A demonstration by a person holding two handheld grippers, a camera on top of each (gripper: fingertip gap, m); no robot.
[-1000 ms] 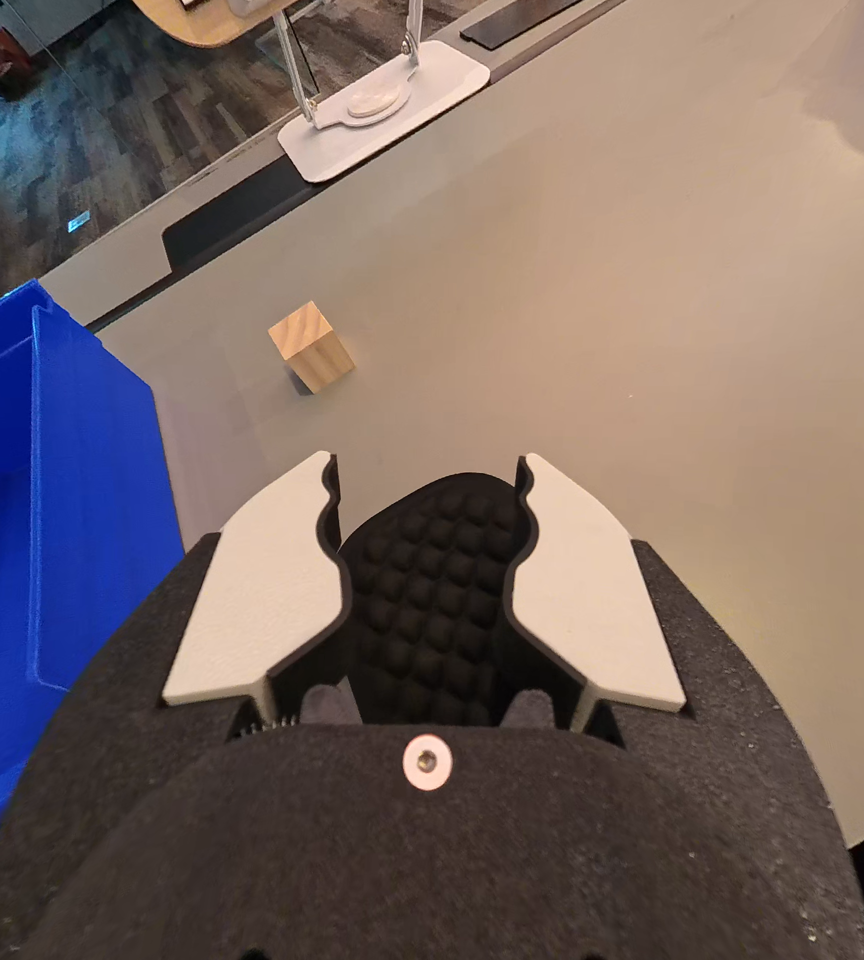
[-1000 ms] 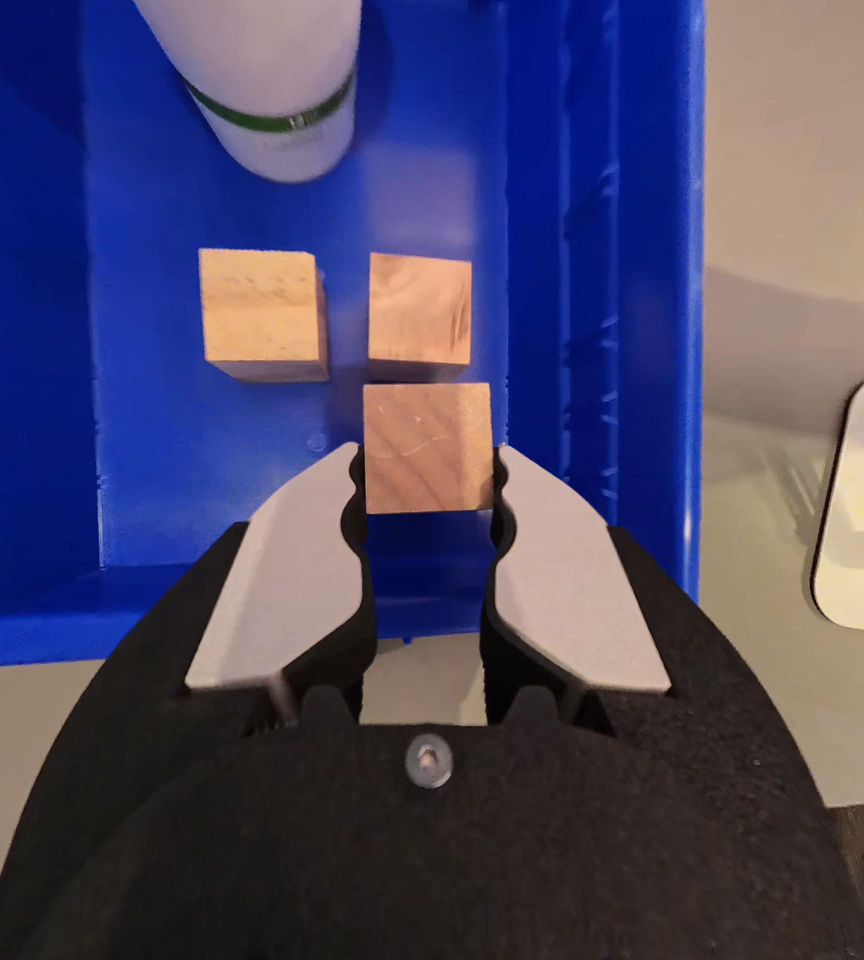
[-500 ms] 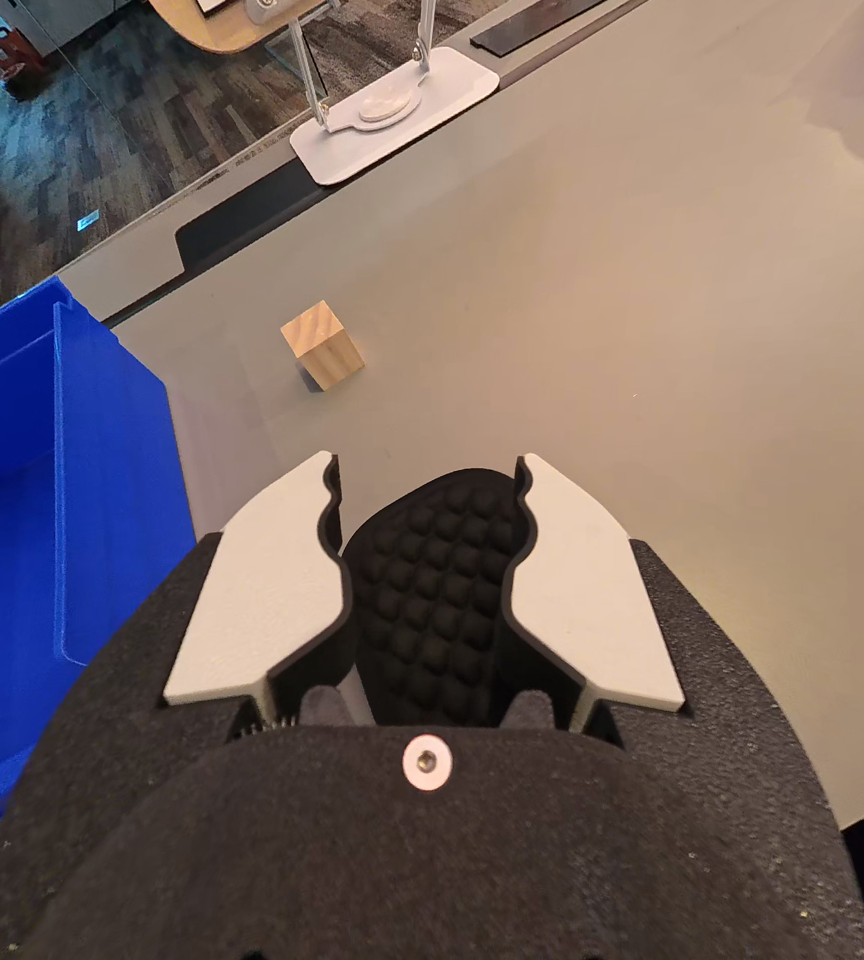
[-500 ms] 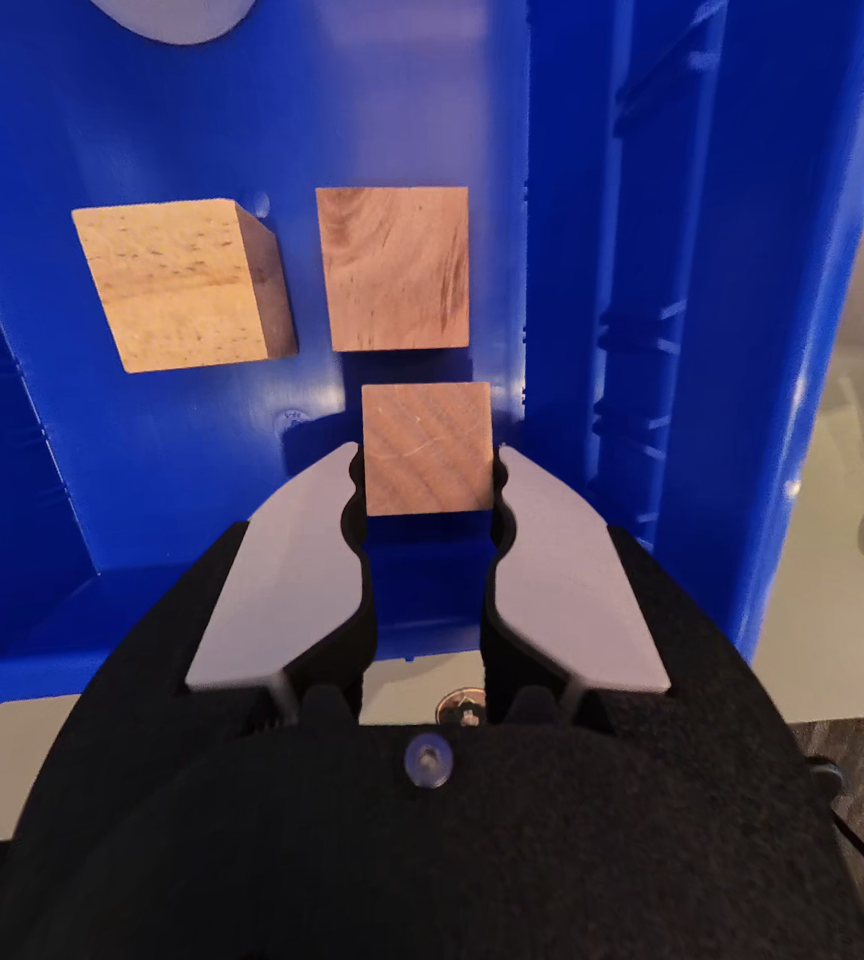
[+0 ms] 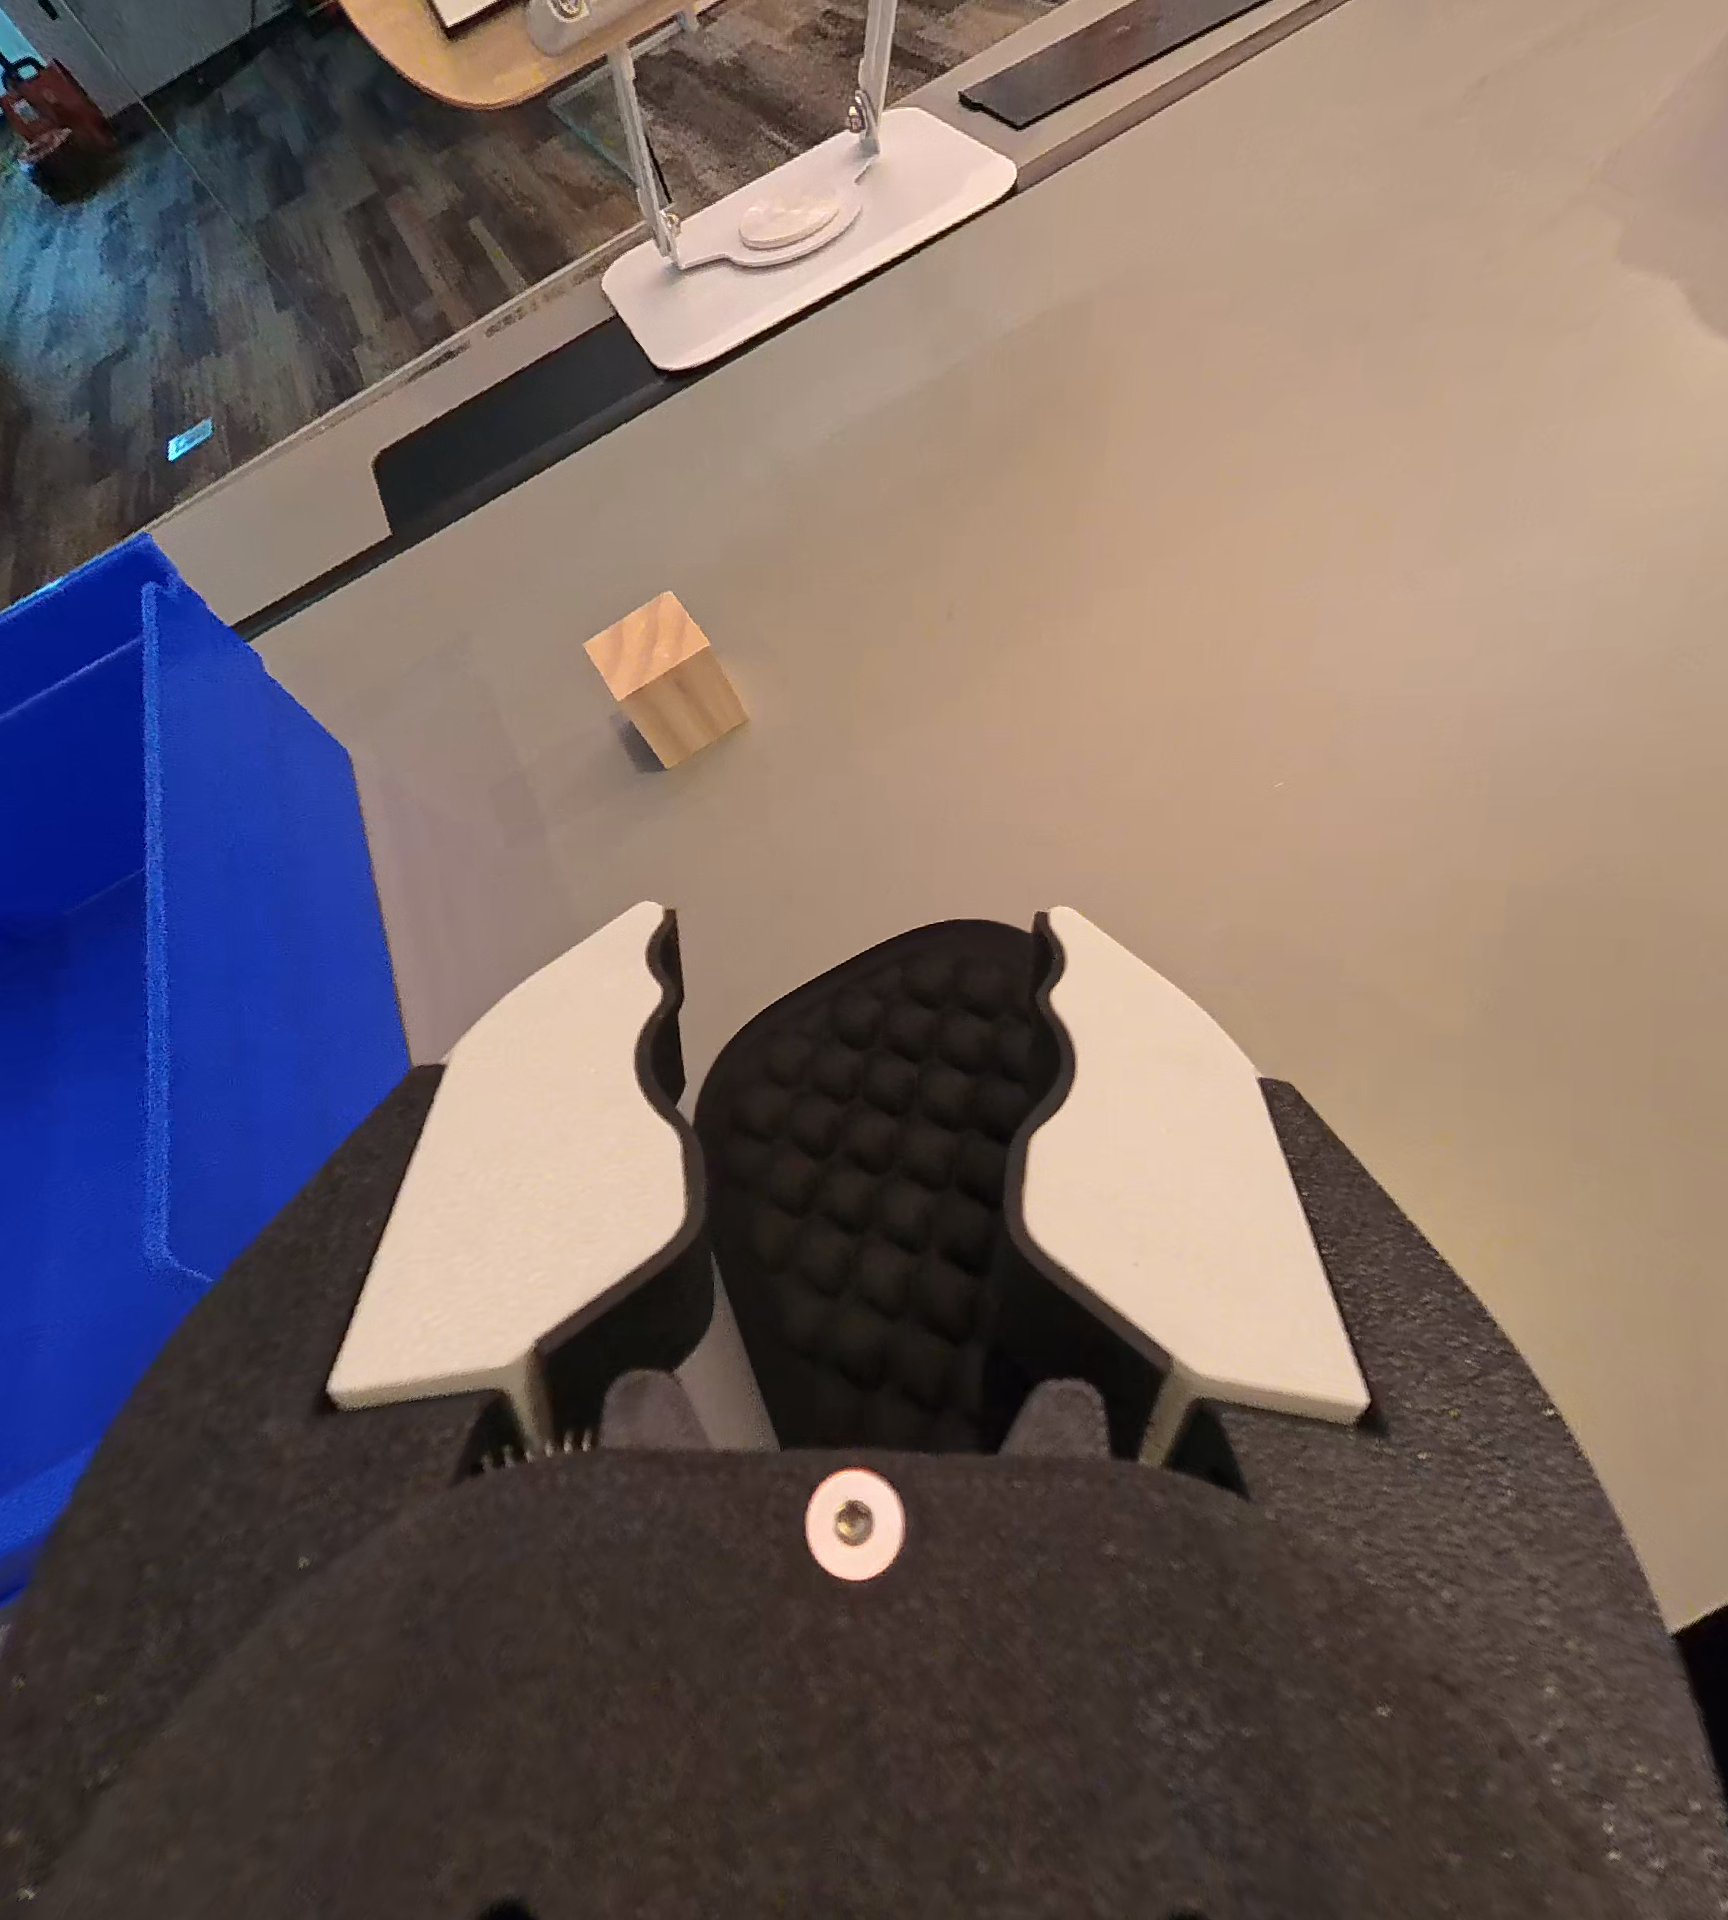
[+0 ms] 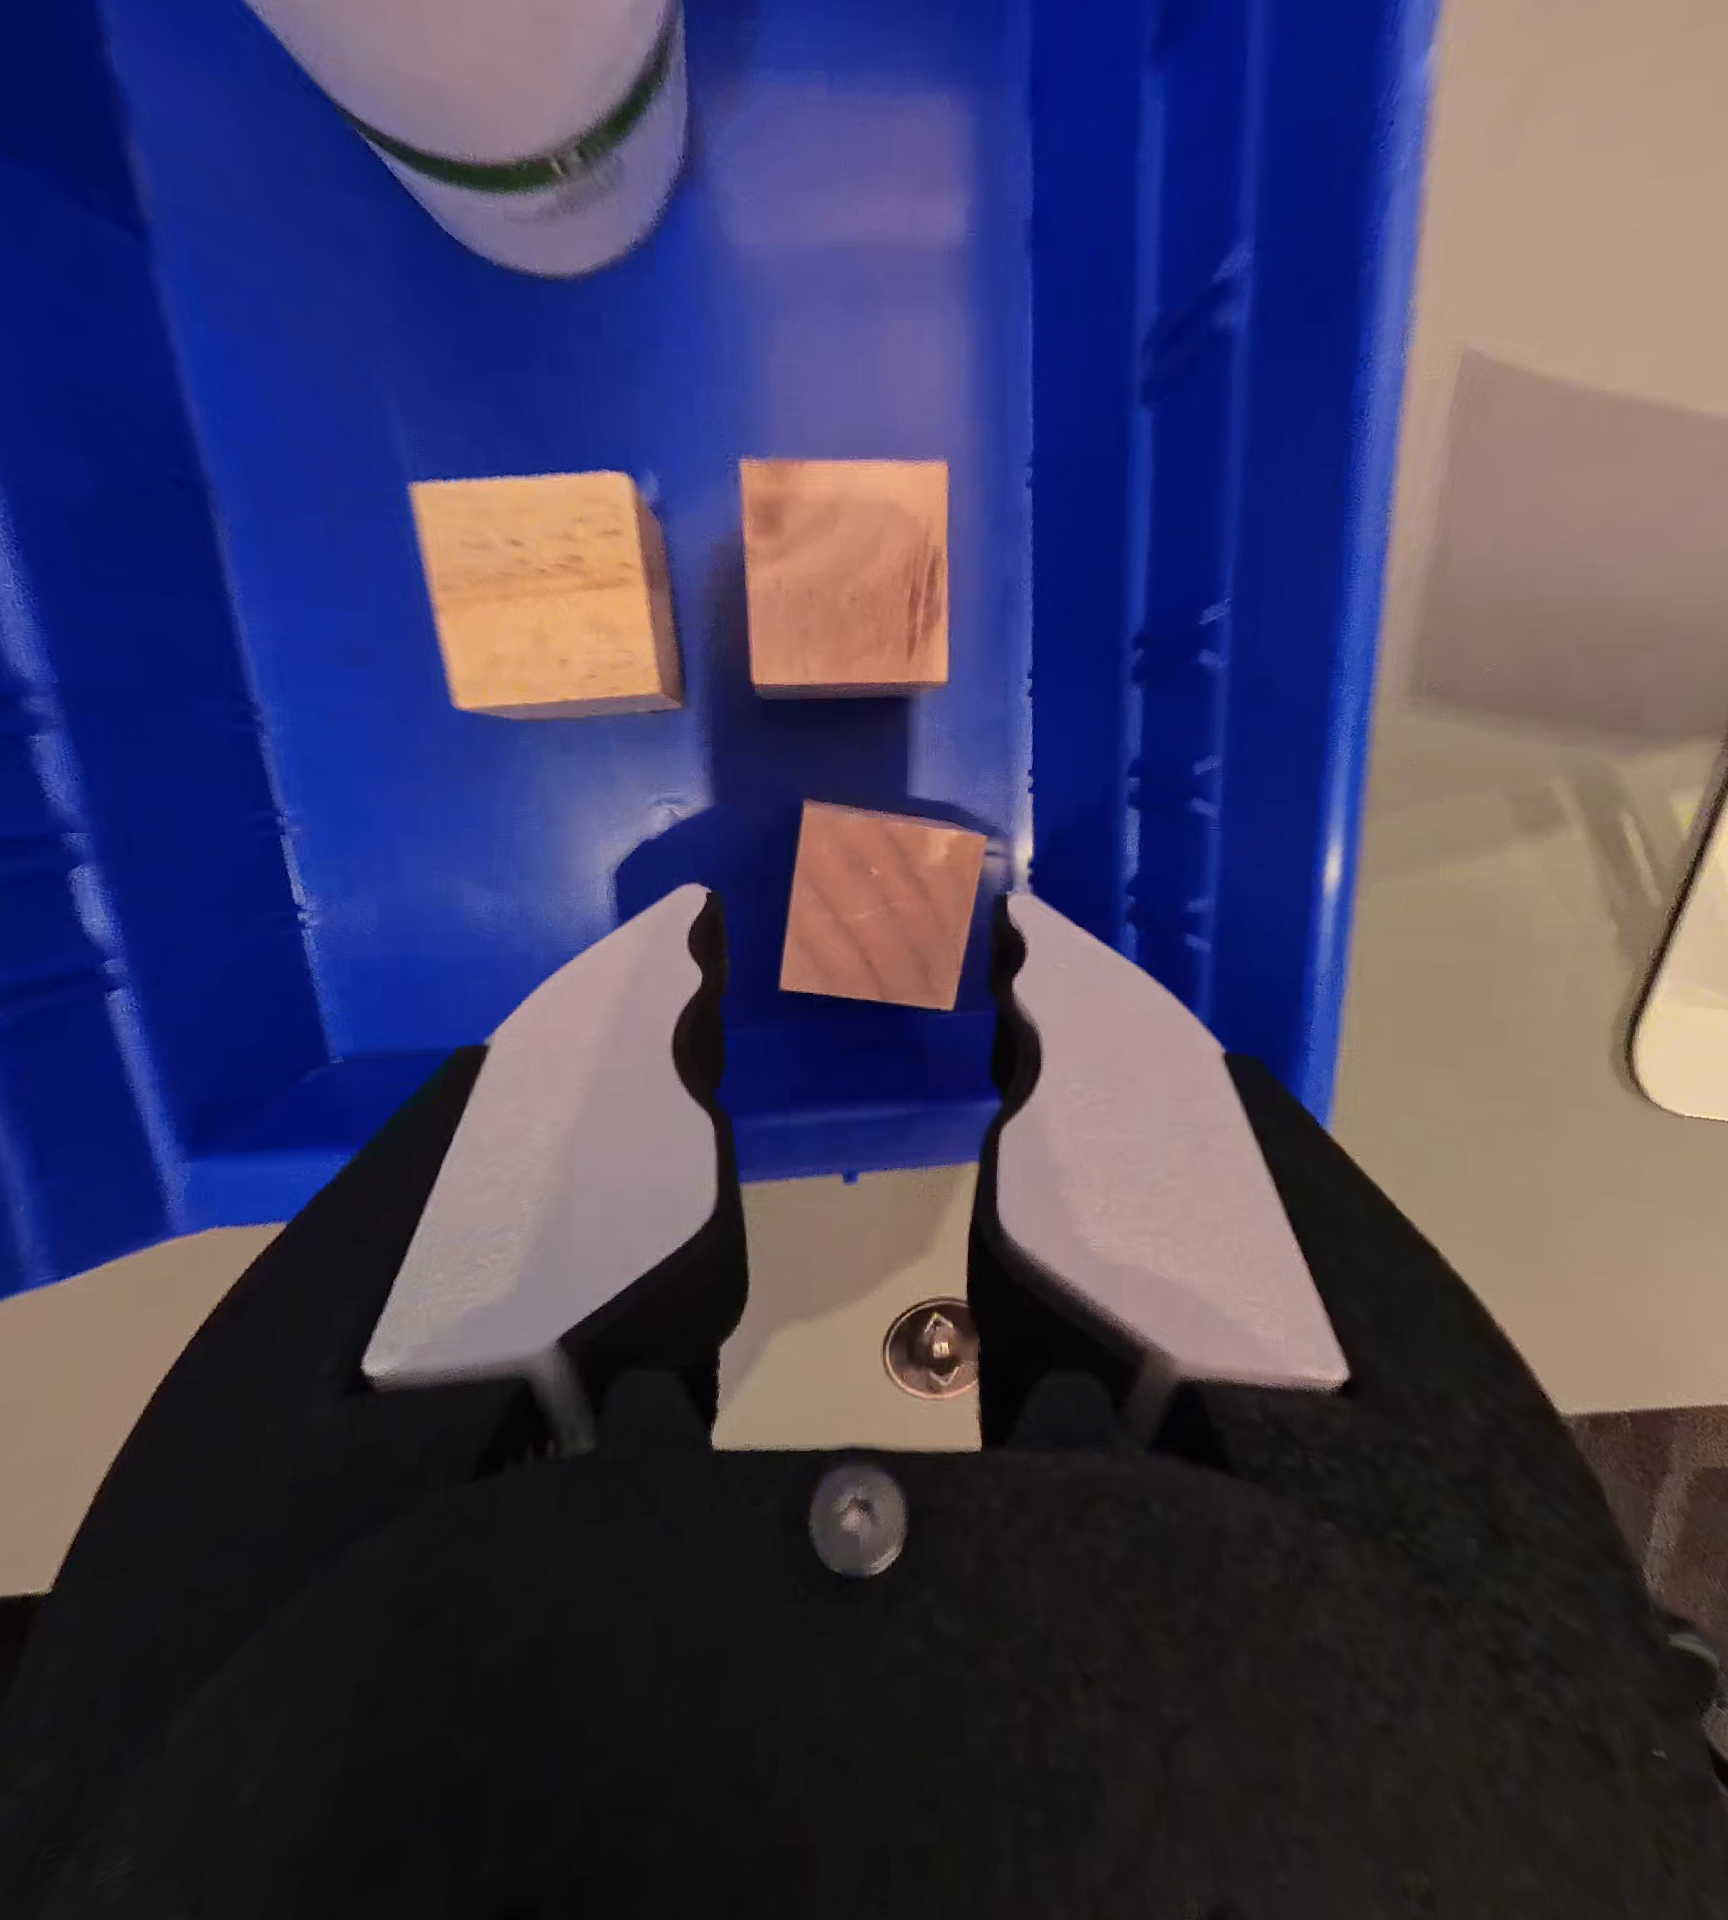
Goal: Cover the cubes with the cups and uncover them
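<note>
hovering right gripper [image 6: 855, 951], fingers parted, cube [image 6: 881, 904] loose between them inside bin [image 6: 1224, 623]; a shut could be skewed by wall contact. left gripper [image 5: 855, 971] parted, nothing held.

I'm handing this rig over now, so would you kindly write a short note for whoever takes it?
Left gripper: open, empty, above the table.
Right gripper: open over the blue bin, dark cube loose between its fingers.
Bin also holds a light cube, another dark cube and a white cup.
One pale cube stands on the table, uncovered.
Nothing shows as covered now.
</note>
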